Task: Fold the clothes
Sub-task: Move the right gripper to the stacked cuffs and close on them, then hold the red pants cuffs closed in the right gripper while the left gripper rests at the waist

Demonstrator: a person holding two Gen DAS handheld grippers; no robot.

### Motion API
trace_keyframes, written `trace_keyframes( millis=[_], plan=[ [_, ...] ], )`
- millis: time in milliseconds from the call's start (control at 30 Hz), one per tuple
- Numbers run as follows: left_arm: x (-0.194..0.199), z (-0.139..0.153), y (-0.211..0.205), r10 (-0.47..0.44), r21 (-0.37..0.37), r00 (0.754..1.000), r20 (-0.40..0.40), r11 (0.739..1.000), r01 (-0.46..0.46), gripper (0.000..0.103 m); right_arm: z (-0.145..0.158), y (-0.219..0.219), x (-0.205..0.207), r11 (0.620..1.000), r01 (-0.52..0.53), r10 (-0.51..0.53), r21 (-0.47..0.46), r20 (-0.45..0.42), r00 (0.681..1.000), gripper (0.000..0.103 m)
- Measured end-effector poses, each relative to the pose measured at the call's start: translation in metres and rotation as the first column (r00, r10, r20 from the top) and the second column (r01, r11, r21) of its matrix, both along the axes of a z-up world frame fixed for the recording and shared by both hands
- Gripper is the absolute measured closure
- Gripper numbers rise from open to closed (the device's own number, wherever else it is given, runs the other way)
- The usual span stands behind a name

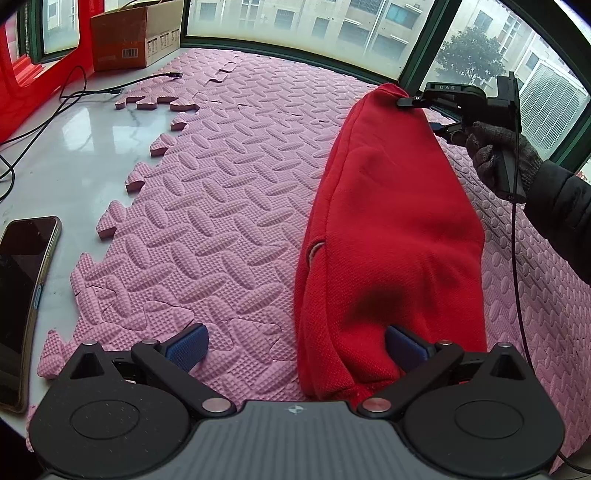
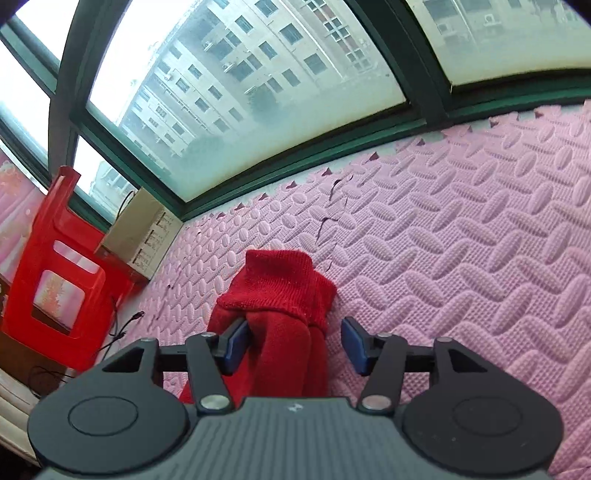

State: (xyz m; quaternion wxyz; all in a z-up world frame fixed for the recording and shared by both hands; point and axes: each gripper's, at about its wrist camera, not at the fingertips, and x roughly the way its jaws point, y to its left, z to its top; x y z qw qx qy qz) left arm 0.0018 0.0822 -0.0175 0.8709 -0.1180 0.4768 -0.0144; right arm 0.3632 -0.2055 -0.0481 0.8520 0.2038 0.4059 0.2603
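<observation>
Garment: we see a red knitted piece of clothing (image 1: 391,236) lying lengthwise on the pink foam mat (image 1: 229,206), already narrowed into a long bundle, so we judge the fold to be partly made. One end, with a ribbed band, is lifted off the mat.

Right gripper (image 2: 293,345): its jaws stand apart with the garment's raised end between them. The left pad (image 2: 236,345) touches the cloth, the right pad (image 2: 352,347) stands clear of it, so we read it as released rather than clenched. From the left wrist view a finger seems to hook the top edge, though that view is too small to be sure.

Left gripper (image 1: 295,345): jaws wide apart at the near end. The right pad (image 1: 404,347) rests against the cloth, probably to steady it, and the left pad (image 1: 188,345) hangs over bare mat.

Hand: a gloved hand (image 1: 495,155) grips the right tool's handle.

Bench: the mat covers a pale bench (image 1: 74,147) under a window.

Around: a phone (image 1: 22,295), cables (image 1: 74,92) and a cardboard box (image 1: 136,33) sit well apart from the garment, leaving it room.
</observation>
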Motion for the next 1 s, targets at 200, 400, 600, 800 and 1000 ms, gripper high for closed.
trace_keyframes(
  millis=[200,400,600,800,1000],
  plan=[
    [0.000,-0.001,0.001,-0.001,-0.004,1.000,0.005,1.000,0.001,0.000,0.022,0.009,-0.004,0.995,-0.004,0.012,-0.104,0.078,0.997,0.062],
    [-0.002,-0.001,0.000,0.003,-0.006,1.000,0.011,1.000,-0.003,0.000,0.037,0.021,-0.015,0.994,-0.022,0.038,-0.104,0.160,0.986,0.093],
    [-0.002,-0.001,0.000,0.007,-0.007,1.000,0.013,1.000,-0.007,0.000,0.026,0.020,-0.003,0.993,0.021,-0.003,-0.115,0.152,0.988,0.093],
    [-0.002,-0.001,0.001,0.005,-0.007,1.000,0.014,1.000,-0.005,0.000,0.037,0.011,-0.017,0.994,0.056,-0.035,-0.094,0.218,0.975,0.084],
    [-0.003,-0.001,0.001,0.007,-0.007,1.000,0.015,1.000,-0.006,0.000,0.049,0.060,-0.031,0.949,-0.102,0.191,-0.298,0.288,0.938,0.084]
  ],
)
